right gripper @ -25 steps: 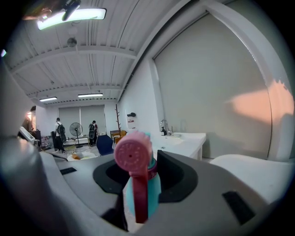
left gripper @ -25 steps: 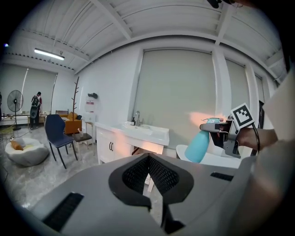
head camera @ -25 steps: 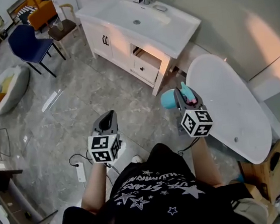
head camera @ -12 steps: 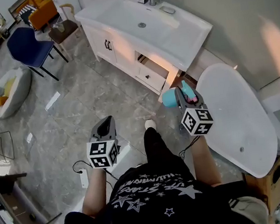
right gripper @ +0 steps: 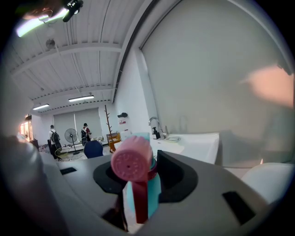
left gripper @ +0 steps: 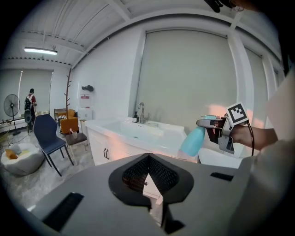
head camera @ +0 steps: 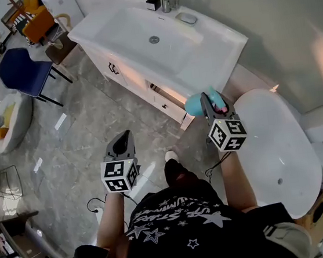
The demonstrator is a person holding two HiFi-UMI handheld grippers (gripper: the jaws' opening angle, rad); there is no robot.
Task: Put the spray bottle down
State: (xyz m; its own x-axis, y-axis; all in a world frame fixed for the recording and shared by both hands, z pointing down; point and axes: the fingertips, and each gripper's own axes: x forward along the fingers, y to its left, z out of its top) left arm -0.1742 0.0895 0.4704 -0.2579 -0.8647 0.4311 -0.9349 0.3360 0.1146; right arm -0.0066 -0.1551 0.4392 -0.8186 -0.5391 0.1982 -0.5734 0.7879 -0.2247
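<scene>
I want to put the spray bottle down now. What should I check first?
1. Spray bottle gripped in the right claw: ok, the claw is closed on its neck.
2. Left claw out of the way: ok, it is shut, holds nothing and is off to the side.
3. Bare spot on the counter beside the sink: ok.
4. Bottle above the counter: not ok, the head view shows it just off the front edge.
5. Bottle upright: not ok, the left gripper view shows it tilted.
</scene>
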